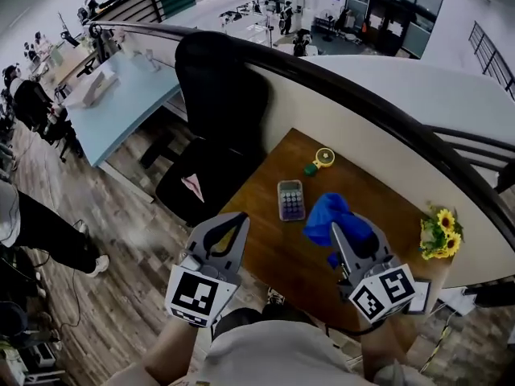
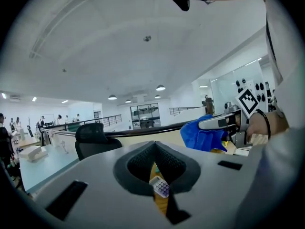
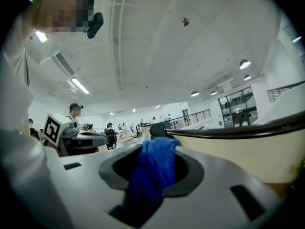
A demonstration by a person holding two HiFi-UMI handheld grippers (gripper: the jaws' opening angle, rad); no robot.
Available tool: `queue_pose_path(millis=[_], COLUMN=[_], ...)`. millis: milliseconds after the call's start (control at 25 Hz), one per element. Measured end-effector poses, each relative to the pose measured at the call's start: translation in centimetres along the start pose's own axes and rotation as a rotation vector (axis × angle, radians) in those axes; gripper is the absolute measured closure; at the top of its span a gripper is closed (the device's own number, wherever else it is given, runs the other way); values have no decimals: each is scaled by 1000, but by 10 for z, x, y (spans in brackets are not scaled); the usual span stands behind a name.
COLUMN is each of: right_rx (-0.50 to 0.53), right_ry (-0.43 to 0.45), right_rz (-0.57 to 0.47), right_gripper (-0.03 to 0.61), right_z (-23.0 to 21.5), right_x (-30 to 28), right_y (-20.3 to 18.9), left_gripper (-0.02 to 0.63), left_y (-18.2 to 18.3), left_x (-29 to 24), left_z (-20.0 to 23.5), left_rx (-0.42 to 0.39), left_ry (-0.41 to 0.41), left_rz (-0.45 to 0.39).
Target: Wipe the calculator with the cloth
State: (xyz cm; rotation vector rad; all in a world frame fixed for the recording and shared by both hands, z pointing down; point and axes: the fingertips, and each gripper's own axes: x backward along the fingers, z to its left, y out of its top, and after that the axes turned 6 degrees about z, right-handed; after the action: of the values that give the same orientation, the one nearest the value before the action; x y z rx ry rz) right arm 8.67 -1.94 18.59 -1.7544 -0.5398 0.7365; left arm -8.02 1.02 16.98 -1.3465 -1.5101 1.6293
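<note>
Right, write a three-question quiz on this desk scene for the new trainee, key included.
1. What is the right gripper shut on?
A) a sponge
B) the blue cloth
C) a pen

2. In the head view, on which side of the calculator does the cloth hang, left or right?

3. True or false: the calculator lies on the wooden table, and the left gripper is clear of it.

Key: 1 B. 2 right. 3 true.
</note>
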Motion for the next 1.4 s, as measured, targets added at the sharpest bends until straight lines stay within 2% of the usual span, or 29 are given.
queue_pose_path(millis=[320, 640, 880, 1160, 1400], right_rx=[-39, -54, -93, -122, -113], right_ry=[-62, -117, -166, -197, -176], right_rz=[1, 38, 94, 139, 185], right_gripper=[442, 442, 442, 442, 442], right_z=[-37, -50, -53, -75, -93], right_x=[-10, -29, -54, -96, -147], right_y=[0, -11, -37, -58, -75], left_gripper=[611, 611, 611, 611, 611], left_y=[2, -12, -33, -64, -100], left_x=[-35, -66, -88, -131, -177], left_z=[10, 28, 42, 50, 46], left_rx=[-29, -30, -34, 0, 30], left_ry=[-35, -94, -165, -256, -342], left_rz=[31, 65, 101, 164, 216])
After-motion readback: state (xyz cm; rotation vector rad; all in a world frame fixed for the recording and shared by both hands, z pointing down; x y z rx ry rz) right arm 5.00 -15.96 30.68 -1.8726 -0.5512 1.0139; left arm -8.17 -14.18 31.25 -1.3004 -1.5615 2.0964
